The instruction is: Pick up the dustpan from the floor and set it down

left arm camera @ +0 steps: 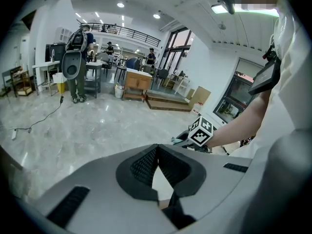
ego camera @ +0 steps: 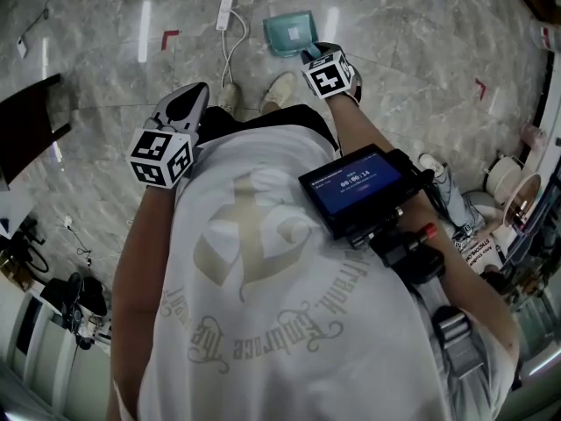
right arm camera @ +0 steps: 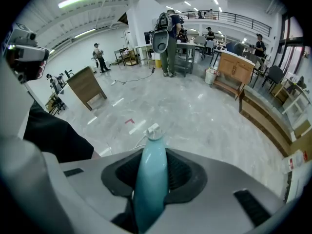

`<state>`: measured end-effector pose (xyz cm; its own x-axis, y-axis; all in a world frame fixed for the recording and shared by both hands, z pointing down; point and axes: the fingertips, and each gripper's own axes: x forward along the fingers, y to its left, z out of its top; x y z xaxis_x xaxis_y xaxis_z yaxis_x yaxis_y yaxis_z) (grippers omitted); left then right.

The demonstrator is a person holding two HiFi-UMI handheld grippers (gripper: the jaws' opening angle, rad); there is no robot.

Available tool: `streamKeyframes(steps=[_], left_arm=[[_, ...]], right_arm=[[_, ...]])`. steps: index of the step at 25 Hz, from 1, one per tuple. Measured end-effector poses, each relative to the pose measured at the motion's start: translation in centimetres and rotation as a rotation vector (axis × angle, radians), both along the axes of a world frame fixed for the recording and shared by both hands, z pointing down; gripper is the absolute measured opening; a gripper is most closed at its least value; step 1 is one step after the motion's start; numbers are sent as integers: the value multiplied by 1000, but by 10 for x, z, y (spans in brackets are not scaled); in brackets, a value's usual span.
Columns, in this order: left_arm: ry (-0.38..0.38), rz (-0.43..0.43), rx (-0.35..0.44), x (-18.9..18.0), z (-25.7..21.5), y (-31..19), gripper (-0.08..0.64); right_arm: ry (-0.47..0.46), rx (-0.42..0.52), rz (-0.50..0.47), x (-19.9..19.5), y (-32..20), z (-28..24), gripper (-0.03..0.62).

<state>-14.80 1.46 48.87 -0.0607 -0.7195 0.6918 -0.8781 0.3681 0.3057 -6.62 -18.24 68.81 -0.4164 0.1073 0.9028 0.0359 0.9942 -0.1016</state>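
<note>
Right claw [right arm camera: 152, 172] gripping dustpan [ego camera: 292, 32], left claw [left arm camera: 157, 155] closed

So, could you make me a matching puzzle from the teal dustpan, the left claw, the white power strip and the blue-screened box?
1. teal plastic dustpan
2. left claw
3. white power strip
4. black box with blue screen

A. on the floor, trailing a white cable
B. worn on the person's front
C. shut, empty
D. handle gripped in the right claw

Pairs: 1-D, 2-C, 3-A, 4-B
</note>
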Motion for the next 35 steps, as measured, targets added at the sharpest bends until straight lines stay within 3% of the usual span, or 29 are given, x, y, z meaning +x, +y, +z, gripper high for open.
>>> streamKeyframes(steps=[9, 17, 24, 27, 35], left_arm=[[2, 24, -2, 2, 3, -7, 12], [6, 44, -1, 1, 6, -9, 12], [9, 90, 13, -7, 12, -19, 12], [4, 105, 29, 2, 5, -19, 12], [-17, 187, 113, 6, -16, -21, 12]], right_arm=[[37, -40, -17, 3, 13, 8, 130], [4, -53, 11, -5, 12, 2, 177], [-50, -73, 42, -12, 4, -9, 190], [-67, -71, 54, 6, 8, -22, 190], [-217, -24, 154, 24, -1, -87, 189]])
